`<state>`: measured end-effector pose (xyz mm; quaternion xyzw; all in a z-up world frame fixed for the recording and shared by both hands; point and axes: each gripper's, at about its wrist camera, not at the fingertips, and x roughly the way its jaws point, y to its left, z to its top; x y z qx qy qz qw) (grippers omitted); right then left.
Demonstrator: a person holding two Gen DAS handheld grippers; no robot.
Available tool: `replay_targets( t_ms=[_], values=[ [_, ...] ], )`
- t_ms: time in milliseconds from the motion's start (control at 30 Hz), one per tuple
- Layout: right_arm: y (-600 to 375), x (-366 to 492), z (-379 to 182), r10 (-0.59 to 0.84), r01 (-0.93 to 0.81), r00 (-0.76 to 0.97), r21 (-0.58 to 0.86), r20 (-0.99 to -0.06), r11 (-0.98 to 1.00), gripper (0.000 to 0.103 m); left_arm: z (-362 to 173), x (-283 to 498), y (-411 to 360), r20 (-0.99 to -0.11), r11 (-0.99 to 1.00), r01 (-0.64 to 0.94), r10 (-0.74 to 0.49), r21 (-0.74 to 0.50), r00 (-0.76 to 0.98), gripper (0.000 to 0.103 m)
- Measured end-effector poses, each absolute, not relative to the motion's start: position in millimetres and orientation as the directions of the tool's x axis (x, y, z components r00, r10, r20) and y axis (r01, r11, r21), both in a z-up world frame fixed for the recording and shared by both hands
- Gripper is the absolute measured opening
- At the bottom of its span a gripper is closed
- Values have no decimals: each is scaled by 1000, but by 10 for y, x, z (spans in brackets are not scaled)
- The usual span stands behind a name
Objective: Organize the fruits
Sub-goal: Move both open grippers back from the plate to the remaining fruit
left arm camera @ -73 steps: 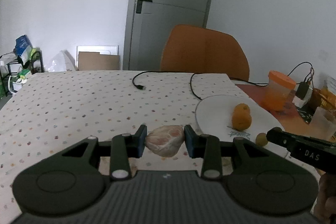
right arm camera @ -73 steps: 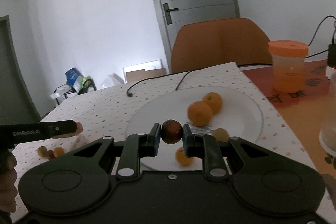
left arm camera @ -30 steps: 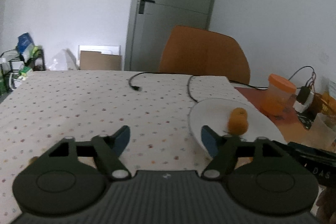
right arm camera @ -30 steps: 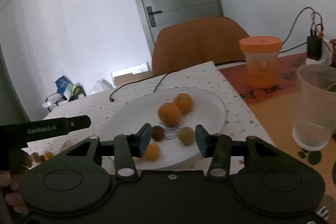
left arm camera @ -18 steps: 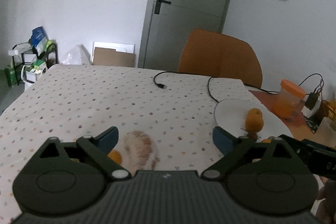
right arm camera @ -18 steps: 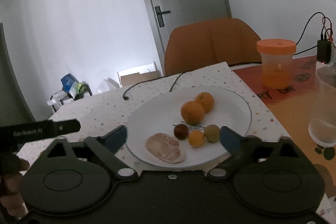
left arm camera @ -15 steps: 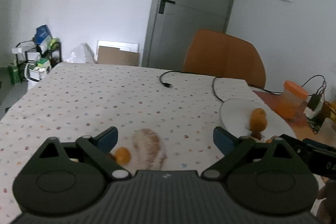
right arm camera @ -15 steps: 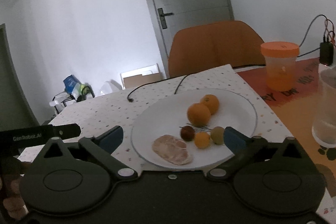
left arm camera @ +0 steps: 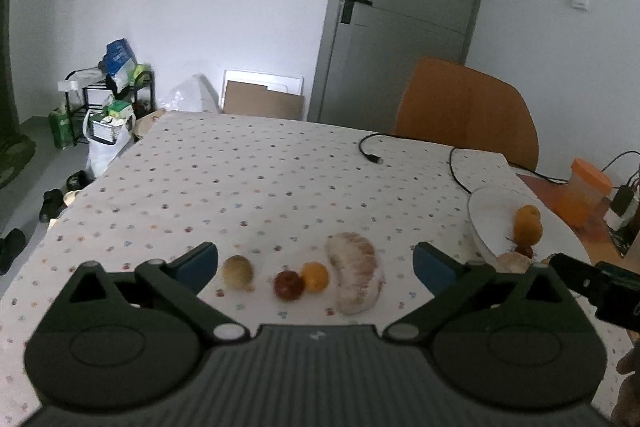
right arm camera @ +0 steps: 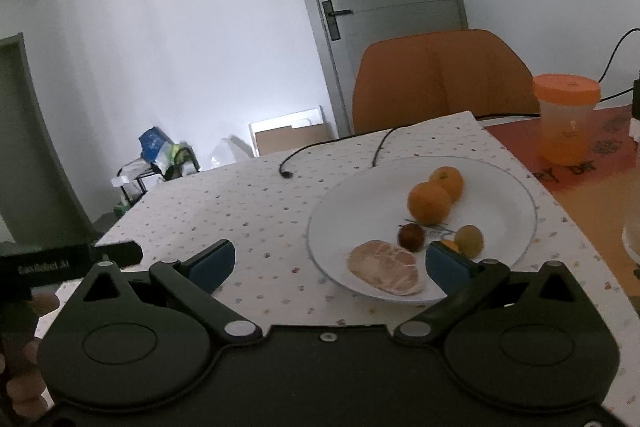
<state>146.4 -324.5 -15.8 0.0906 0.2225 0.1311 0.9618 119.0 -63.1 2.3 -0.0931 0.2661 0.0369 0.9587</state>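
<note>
With both hand-held grippers, left (left arm camera: 315, 262) & right (right arm camera: 327, 264), fully open w/ nothing held, sorting continues: next grab pale peeled pomelo segment (left arm camera: 355, 278) at 1 o'clock; round white plate (right arm camera: 516, 187) waits.

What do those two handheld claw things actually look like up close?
Both are matte black plastic. The left gripper and right gripper each have two angled linkage arms with silver pivot pins, round discs on the body and blue finger pads. White lettering, blurred here, runs along the side.
</note>
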Motion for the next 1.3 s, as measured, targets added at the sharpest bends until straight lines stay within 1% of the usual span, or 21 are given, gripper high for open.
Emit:
replay_targets(
  t_ms=[167, 533, 733, 933, 1200, 1300],
  values=[
    [-3109, 1399, -114, 253, -205, 873, 157, -416, 966, 103, 68, 1097, -537, -504, 977, -140, 40, -161, 863, 103],
    [-3033, 1356, -74, 308, -234, 858, 222, -411, 947, 103, 101, 899, -312, -478, 971, -172, 73, -168, 875, 103],
    [-2909, 1334, -78, 331, -264, 848, 211, -414, 941, 103, 107, 806, -181, -464, 967, -177, 75, -180, 882, 103],
    [-2768, 1320, -91, 349, -292, 835, 195, -425, 936, 103, 98, 752, -106, -469, 970, -158, 54, -185, 882, 103],
    [-2672, 1308, -91, 371, -319, 826, 191, -424, 928, 103, 51, 714, -53, -468, 971, -166, 68, -172, 881, 103],
    [-2630, 1305, -114, 392, -343, 815, 190, -427, 920, 103, 12, 722, -20, -480, 969, -176, 72, -175, 874, 103]
  ],
)
